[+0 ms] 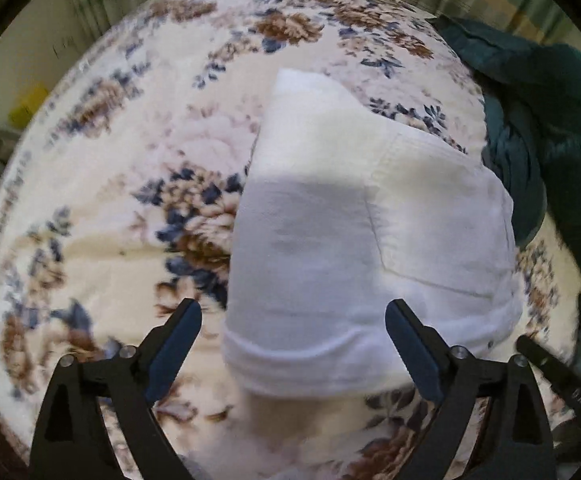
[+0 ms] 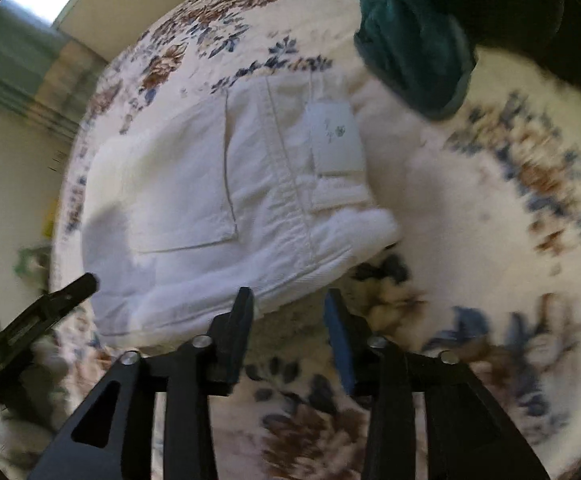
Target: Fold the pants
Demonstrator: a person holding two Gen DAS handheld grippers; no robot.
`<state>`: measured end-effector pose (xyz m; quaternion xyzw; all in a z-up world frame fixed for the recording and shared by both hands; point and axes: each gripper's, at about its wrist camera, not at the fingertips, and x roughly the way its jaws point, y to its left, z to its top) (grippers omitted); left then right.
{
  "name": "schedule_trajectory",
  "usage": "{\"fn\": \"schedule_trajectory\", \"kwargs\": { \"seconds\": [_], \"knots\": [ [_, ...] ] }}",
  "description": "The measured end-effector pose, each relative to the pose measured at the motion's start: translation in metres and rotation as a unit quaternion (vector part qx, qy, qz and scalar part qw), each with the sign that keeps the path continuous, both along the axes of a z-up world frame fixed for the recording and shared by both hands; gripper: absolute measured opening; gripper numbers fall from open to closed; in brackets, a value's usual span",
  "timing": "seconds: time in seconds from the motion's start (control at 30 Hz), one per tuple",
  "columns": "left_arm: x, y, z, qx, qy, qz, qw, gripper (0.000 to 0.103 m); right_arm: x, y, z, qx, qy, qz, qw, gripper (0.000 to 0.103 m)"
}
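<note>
White pants (image 1: 354, 216) lie folded into a compact bundle on a floral blanket (image 1: 122, 184), back pocket up. My left gripper (image 1: 294, 312) is open and empty, hovering above the bundle's near edge. In the right wrist view the pants (image 2: 218, 200) show their pocket, seam and a white label (image 2: 336, 140). My right gripper (image 2: 288, 300) is open and empty, just off the bundle's near right edge. The left gripper's finger (image 2: 50, 304) shows at the left of that view.
A dark green garment (image 1: 538, 128) lies bunched on the blanket right of the pants, also in the right wrist view (image 2: 414, 40). Floral blanket (image 2: 490, 200) covers the surface around. Curtains and a wall stand behind.
</note>
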<state>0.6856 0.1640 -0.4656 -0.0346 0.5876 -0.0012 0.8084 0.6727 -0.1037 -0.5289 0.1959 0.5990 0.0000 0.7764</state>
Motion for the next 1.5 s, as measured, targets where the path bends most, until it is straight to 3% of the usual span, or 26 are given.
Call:
{"fn": "schedule_trajectory", "kwargs": {
  "seconds": [0.03, 0.07, 0.1, 0.17, 0.3, 0.43, 0.7, 0.93, 1.2, 1.33, 1.5],
  "knots": [
    [-0.003, -0.002, 0.005, 0.011, -0.004, -0.001, 0.9999, 0.094, -0.001, 0.002, 0.011, -0.035, -0.002, 0.006, 0.999, 0.054],
    [-0.007, -0.003, 0.01, 0.02, -0.008, 0.0, 0.9998, 0.094, -0.001, 0.002, 0.023, -0.067, -0.009, 0.007, 0.998, 0.064],
    [-0.009, -0.004, 0.015, 0.028, -0.011, 0.002, 0.9995, 0.094, -0.002, 0.001, 0.031, -0.088, -0.012, 0.007, 0.996, 0.082],
    [-0.015, -0.004, 0.024, 0.039, -0.016, 0.006, 0.9991, 0.094, -0.006, -0.003, 0.046, -0.138, -0.019, 0.006, 0.99, 0.101],
    [-0.027, -0.006, 0.05, 0.039, -0.033, 0.014, 0.9986, 0.094, -0.015, -0.002, 0.084, -0.199, -0.039, 0.013, 0.979, 0.102],
    [-0.048, -0.011, 0.083, 0.041, -0.051, 0.018, 0.9977, 0.094, -0.032, 0.003, 0.124, -0.223, -0.064, 0.023, 0.972, 0.103],
    [-0.105, -0.022, 0.164, 0.05, -0.092, 0.025, 0.9942, 0.094, -0.086, 0.005, 0.214, -0.217, -0.109, 0.034, 0.969, 0.103],
    [-0.191, -0.036, 0.26, 0.061, -0.145, 0.031, 0.9871, 0.094, -0.172, 0.008, 0.321, -0.217, -0.177, 0.061, 0.958, 0.103],
    [-0.296, -0.051, 0.347, 0.071, -0.194, 0.05, 0.9771, 0.094, -0.293, 0.006, 0.433, -0.201, -0.254, 0.092, 0.942, 0.103],
    [-0.342, -0.059, 0.382, 0.079, -0.22, 0.064, 0.9702, 0.094, -0.343, -0.003, 0.473, -0.175, -0.271, 0.099, 0.941, 0.103],
    [-0.379, -0.062, 0.405, 0.064, -0.226, 0.076, 0.9689, 0.094, -0.399, -0.016, 0.516, -0.175, -0.294, 0.098, 0.935, 0.103]
  ]
}}
